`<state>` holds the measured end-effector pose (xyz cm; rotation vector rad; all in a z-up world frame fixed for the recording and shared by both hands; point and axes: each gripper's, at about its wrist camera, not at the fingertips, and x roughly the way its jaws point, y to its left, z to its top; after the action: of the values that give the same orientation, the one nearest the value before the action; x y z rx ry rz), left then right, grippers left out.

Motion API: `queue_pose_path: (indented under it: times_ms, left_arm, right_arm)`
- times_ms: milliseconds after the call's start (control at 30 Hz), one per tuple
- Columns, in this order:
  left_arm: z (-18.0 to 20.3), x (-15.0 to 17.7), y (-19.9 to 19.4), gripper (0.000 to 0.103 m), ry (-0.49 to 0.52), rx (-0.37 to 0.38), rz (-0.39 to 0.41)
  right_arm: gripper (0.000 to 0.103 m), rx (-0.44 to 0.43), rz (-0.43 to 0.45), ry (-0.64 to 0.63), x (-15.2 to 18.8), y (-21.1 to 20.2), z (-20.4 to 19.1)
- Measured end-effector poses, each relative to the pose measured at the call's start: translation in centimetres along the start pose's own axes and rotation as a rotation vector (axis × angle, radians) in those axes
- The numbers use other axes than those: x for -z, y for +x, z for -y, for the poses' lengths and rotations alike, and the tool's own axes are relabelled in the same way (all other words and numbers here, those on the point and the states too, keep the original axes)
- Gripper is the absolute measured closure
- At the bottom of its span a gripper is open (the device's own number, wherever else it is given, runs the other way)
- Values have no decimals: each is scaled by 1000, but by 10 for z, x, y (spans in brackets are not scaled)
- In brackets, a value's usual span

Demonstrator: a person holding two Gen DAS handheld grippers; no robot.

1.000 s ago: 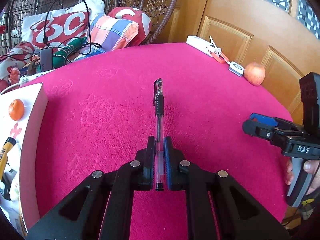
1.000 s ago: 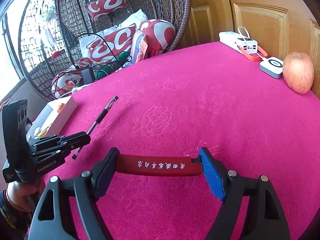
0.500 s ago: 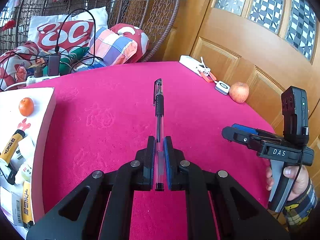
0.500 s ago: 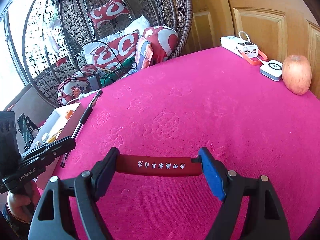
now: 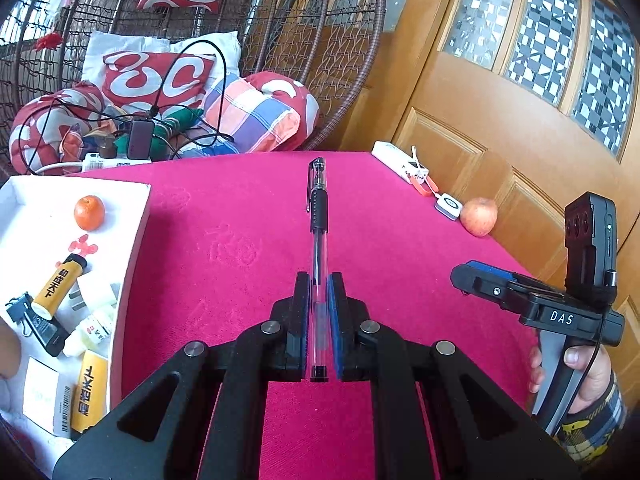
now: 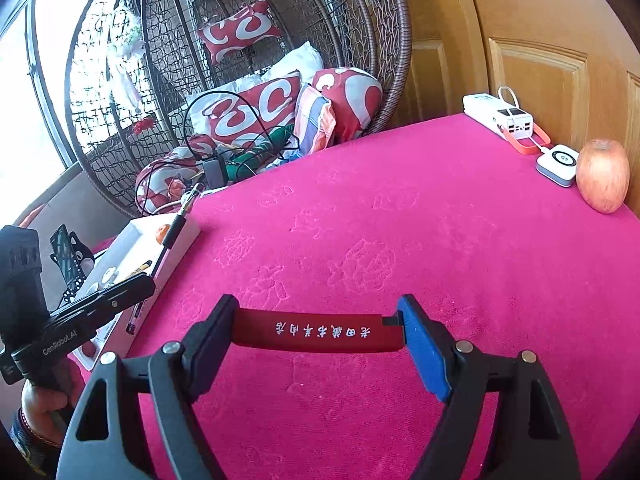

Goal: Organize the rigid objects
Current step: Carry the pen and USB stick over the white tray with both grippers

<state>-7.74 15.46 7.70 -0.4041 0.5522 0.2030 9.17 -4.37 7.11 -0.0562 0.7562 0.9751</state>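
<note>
My left gripper (image 5: 319,280) is shut on a clear pen (image 5: 318,220) with a black grip and cap. The pen points forward above the pink tablecloth (image 5: 240,248). In the right wrist view the left gripper (image 6: 136,284) holds the pen (image 6: 176,224) over the near edge of the white box (image 6: 188,236). A red bar (image 6: 316,330) with white characters lies crosswise in my right gripper (image 6: 317,304), whose pads press on its two ends above the cloth. The right gripper (image 5: 480,280) shows from the side at the table's right.
The white box (image 5: 136,232) at left holds an orange (image 5: 89,212), yellow tubes and other small items. An apple (image 6: 602,176), a small white puck (image 6: 558,162) and a white power bank (image 6: 498,114) lie at the far right edge by the wooden door. A wicker chair with cushions stands behind.
The left gripper has risen and carried the pen leftward over the white box, which now shows more of its inside. The right gripper has lifted a little with the red bar.
</note>
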Motion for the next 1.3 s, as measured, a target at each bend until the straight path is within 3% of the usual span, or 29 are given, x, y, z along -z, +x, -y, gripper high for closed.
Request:
queue_pose_path:
  times_ms: [367,633,833,1033,1300]
  left_arm:
    - [-46,-7,-52,95,-104,-66,90]
    - [-87,-7,-93,95,-155,-175,156]
    - [-125,4,-114,95,-219,-271,181]
    - [-159,17,-129,95,-274,-332,206]
    - [-182,26,-129,95,-306,-342,191]
  right_arm:
    - [22,-70,32,-126,-23,3,-68]
    - [22,-136,21,-231,-29,25,-137]
    - [22,-198,-10,-308,-34,52,-194]
    - [22,-245,-62,-307,-33,90,-237]
    - [22,-236,-91,-332,-23,138,-274]
